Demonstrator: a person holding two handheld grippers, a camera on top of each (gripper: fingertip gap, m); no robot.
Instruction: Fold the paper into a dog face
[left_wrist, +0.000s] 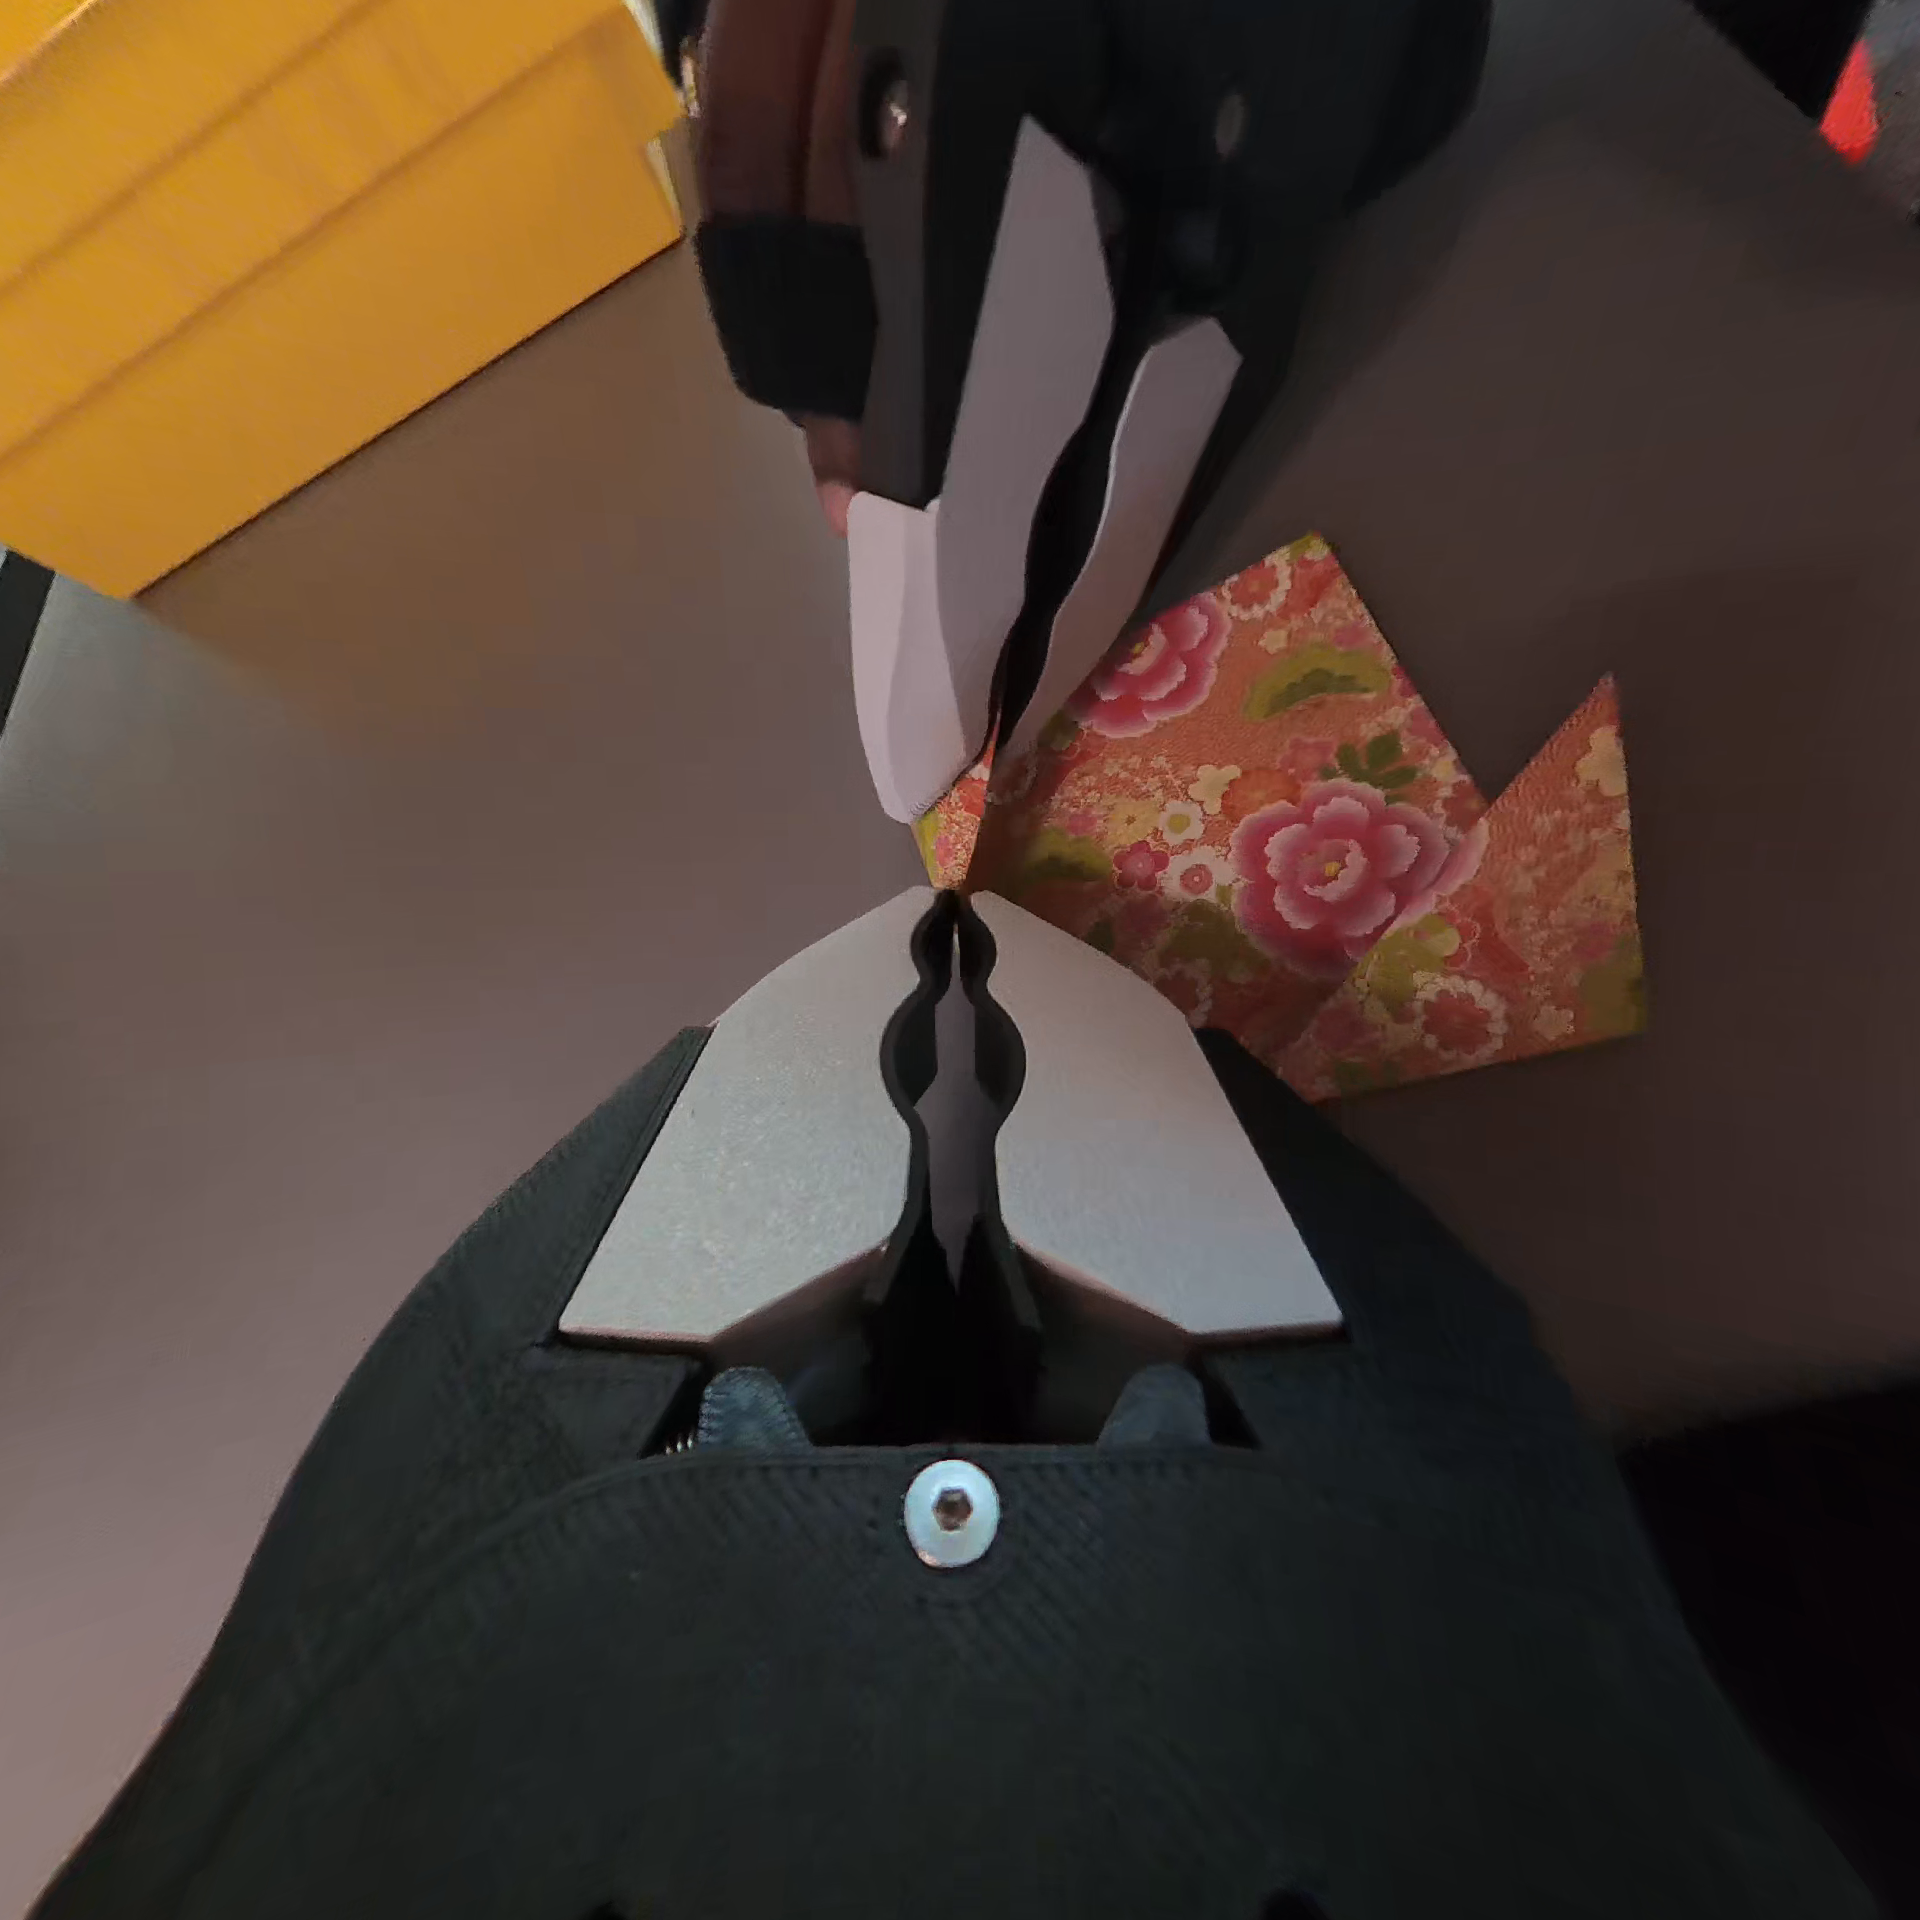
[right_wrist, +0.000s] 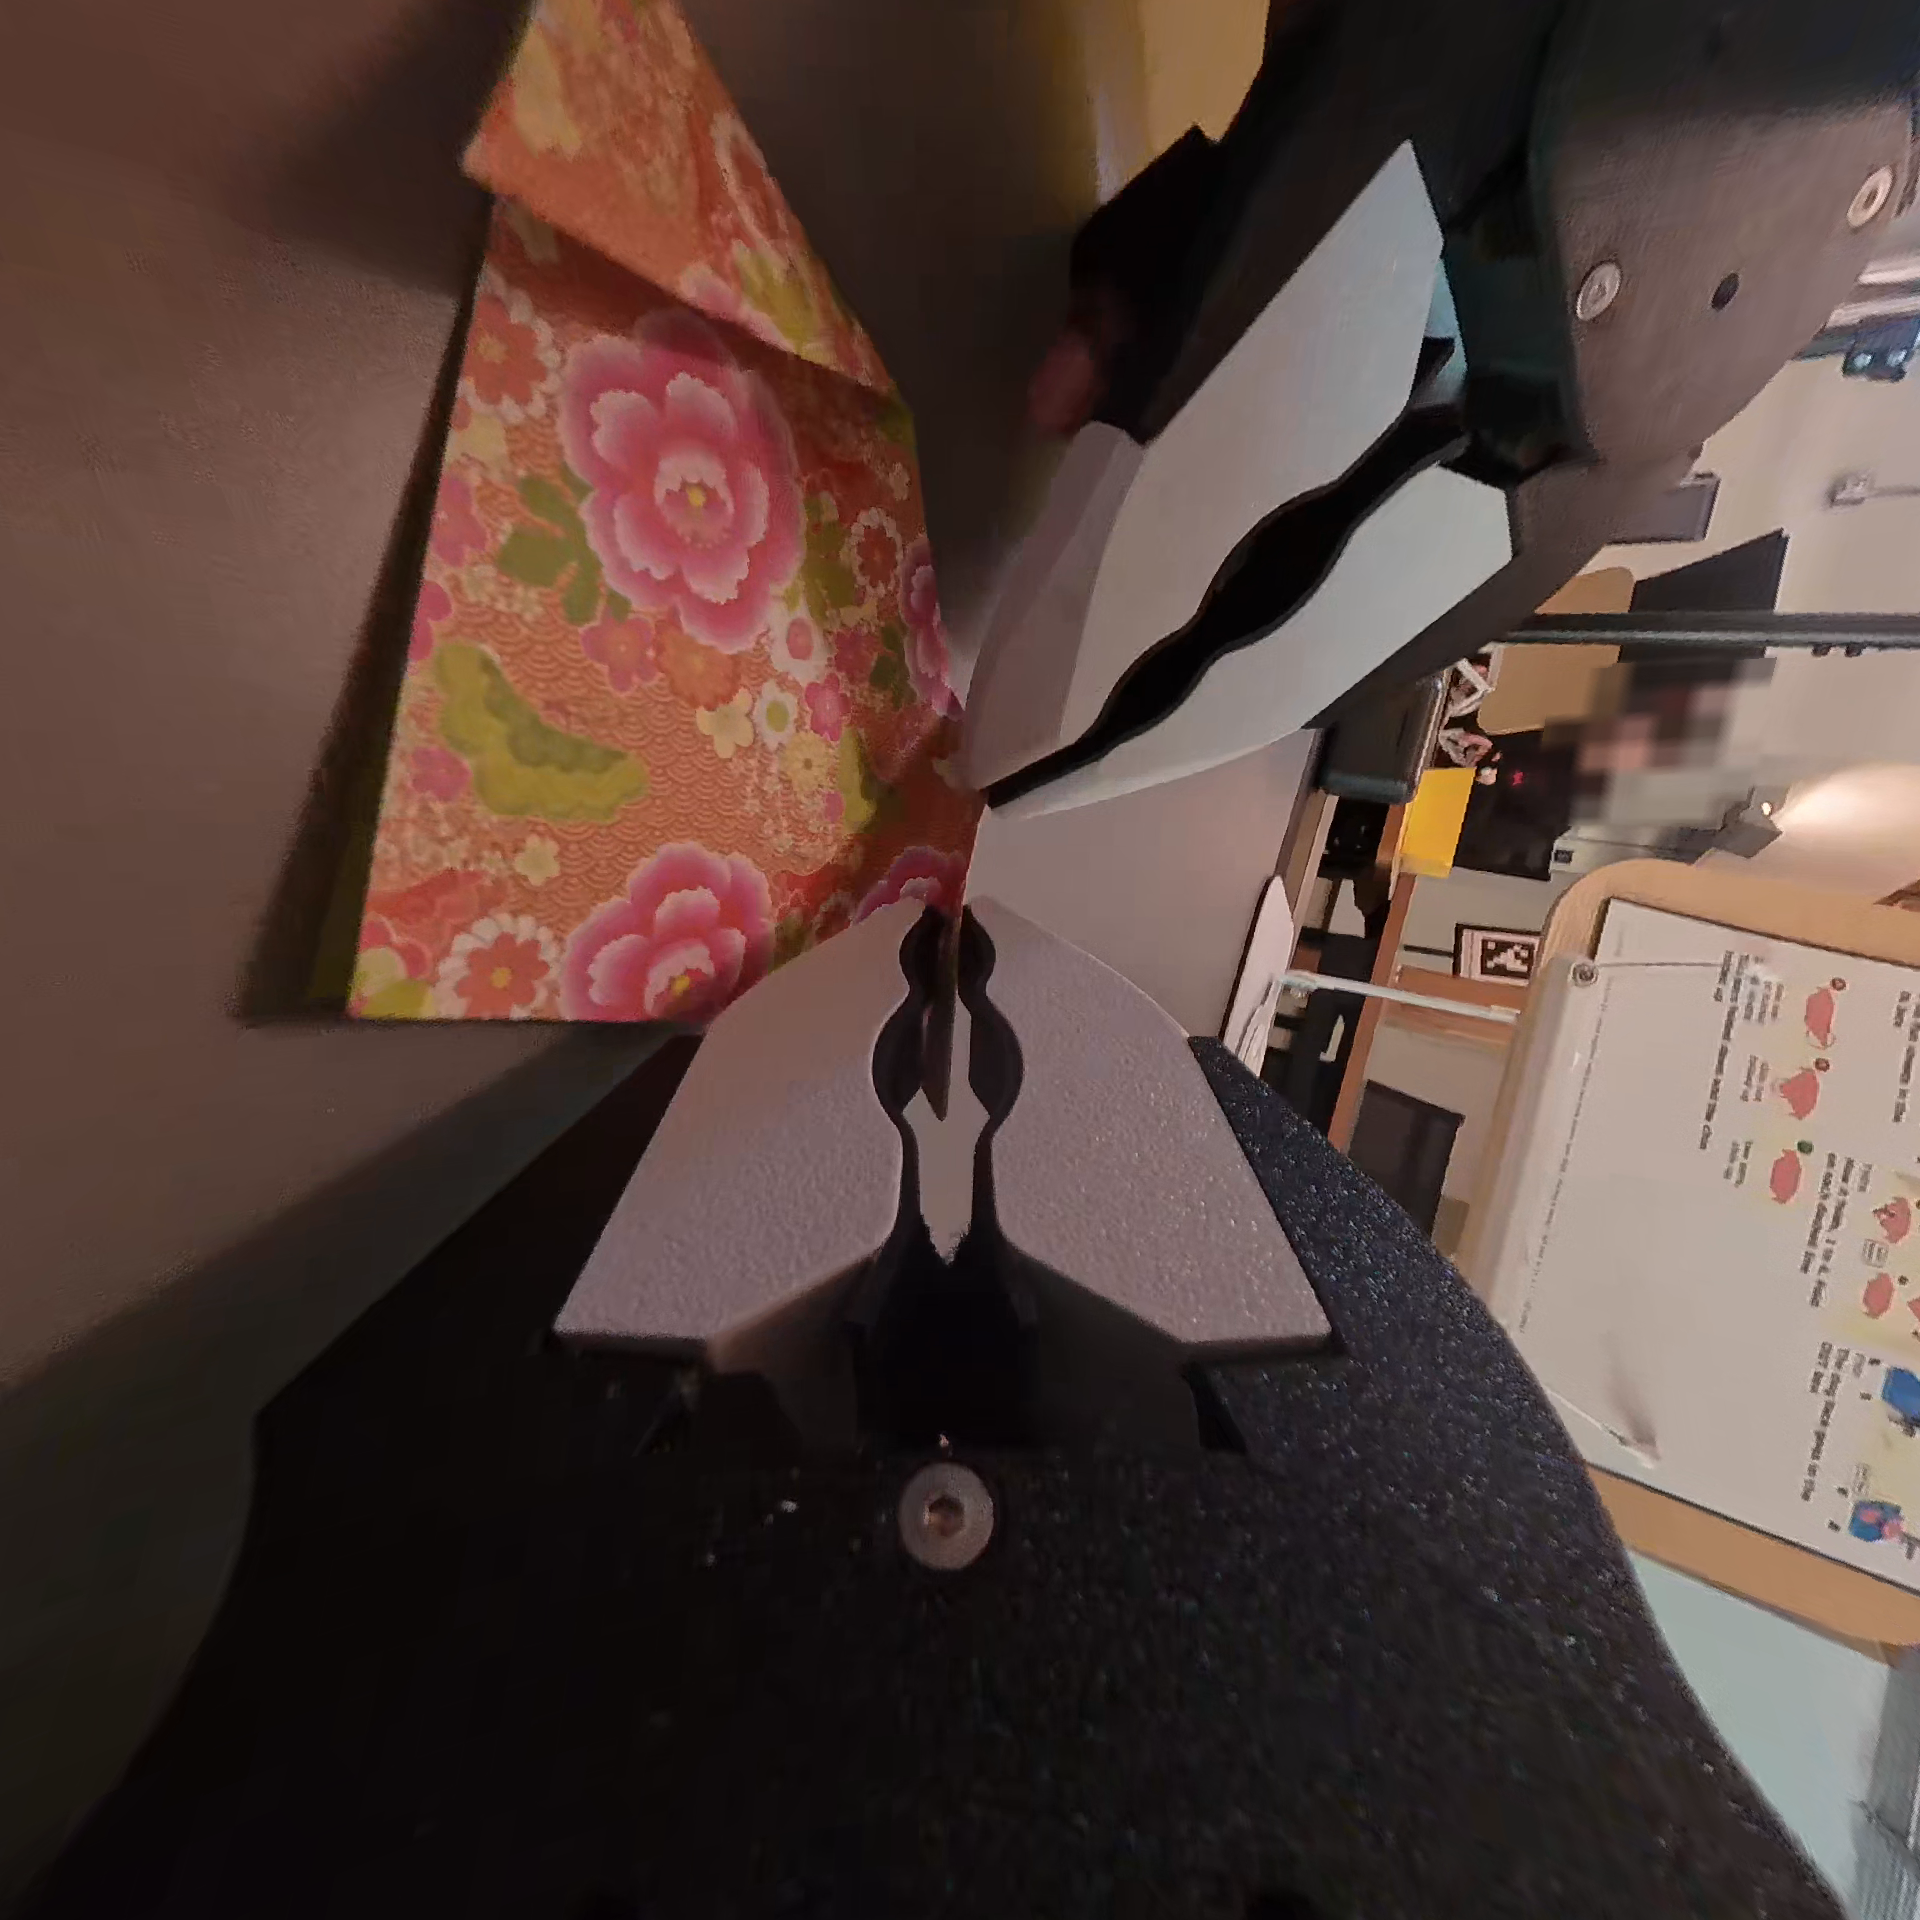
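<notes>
The floral orange-pink paper lies folded on the grey-brown table, with one side flap folded over at the right. My left gripper is shut, and its tips pinch the paper's near corner. My right gripper comes in from above and is shut on the same corner, which is lifted a little. In the right wrist view the paper stands to the left. My right gripper is shut with a thin paper edge between its fingers. My left gripper is shut against the paper's edge.
A yellow box sits at the table's far left. A hand in a black cuff holds the right gripper. A wood-framed board with an instruction sheet stands beyond the table edge. Both grippers' tips are close together, under 4 cm apart.
</notes>
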